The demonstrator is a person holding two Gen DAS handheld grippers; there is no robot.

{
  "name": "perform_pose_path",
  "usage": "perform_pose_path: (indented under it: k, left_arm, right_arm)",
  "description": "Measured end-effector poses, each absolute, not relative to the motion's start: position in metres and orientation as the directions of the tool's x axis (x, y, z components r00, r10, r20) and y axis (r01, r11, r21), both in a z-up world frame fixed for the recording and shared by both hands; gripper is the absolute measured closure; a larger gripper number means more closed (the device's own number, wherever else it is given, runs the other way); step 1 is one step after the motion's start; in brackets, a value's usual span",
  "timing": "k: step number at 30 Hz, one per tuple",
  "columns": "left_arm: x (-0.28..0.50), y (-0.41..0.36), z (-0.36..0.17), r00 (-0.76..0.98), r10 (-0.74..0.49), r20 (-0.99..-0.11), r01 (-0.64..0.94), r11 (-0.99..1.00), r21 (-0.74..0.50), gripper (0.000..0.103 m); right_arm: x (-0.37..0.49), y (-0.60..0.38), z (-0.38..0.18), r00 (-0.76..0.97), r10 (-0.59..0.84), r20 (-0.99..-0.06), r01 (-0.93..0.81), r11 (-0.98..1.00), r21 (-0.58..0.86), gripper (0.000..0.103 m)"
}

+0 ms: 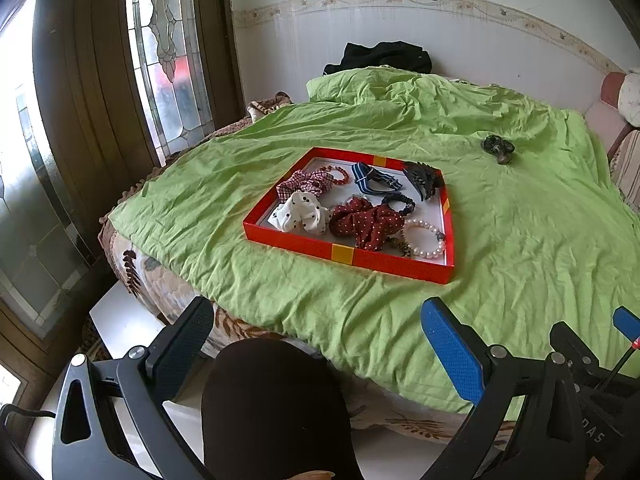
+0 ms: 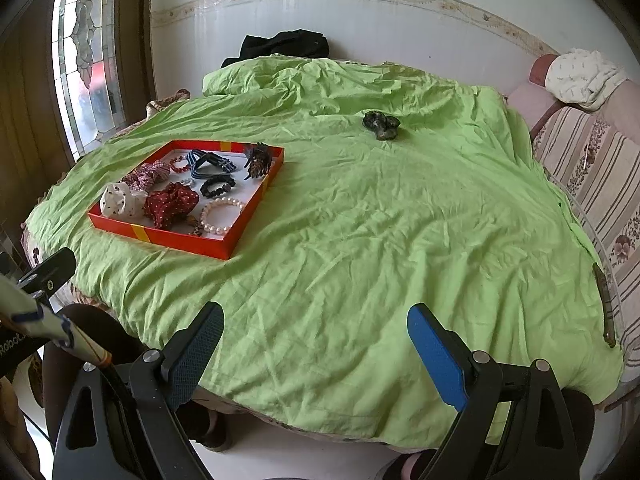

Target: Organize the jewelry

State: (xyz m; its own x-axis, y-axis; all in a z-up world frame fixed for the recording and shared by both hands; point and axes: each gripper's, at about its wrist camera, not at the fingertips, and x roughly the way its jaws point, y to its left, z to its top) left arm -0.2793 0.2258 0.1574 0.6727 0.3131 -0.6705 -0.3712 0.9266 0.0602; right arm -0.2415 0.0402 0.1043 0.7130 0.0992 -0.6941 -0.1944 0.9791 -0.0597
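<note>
I hold both tools low at the near edge of a bed [image 2: 360, 240] covered in a green sheet. The left hand-held gripper [image 1: 320, 344] is spread wide and empty; the right hand-held gripper [image 2: 316, 344] is likewise spread and holds nothing.

A red tray [image 1: 304, 246] sits on the sheet toward the left, already holding scrunchies, a pearl bracelet [image 1: 425, 238], a red bead bracelet [image 1: 340, 174], a striped band [image 1: 370, 178] and a dark claw clip [image 1: 424, 180].

One dark clip [image 2: 381, 124] lies alone on the sheet, well apart from the tray, farther back and right.

I judge this stray piece to be what is left. The right tool is the nearer one. I would reach over the sheet, come down with the jaws astride the clip's narrow part, avoid pinching cloth, then set it in a bare corner of the tray.

Readable writing: only partial letters on the tool bodies, too cut off to make out.
</note>
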Motion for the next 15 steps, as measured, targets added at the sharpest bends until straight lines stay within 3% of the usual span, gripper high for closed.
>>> perform_pose_path:
  k: [15]
  left_arm:
    - [-0.2821, 0.2222, 0.1582, 0.669, 0.309, -0.676, -0.378, 0.925, 0.048, 0.000]
  right_arm:
    - [-0.2467, 0.0440, 0.1085, 0.720, 0.102, -0.687, -0.205, 0.976, -0.070, 0.008]
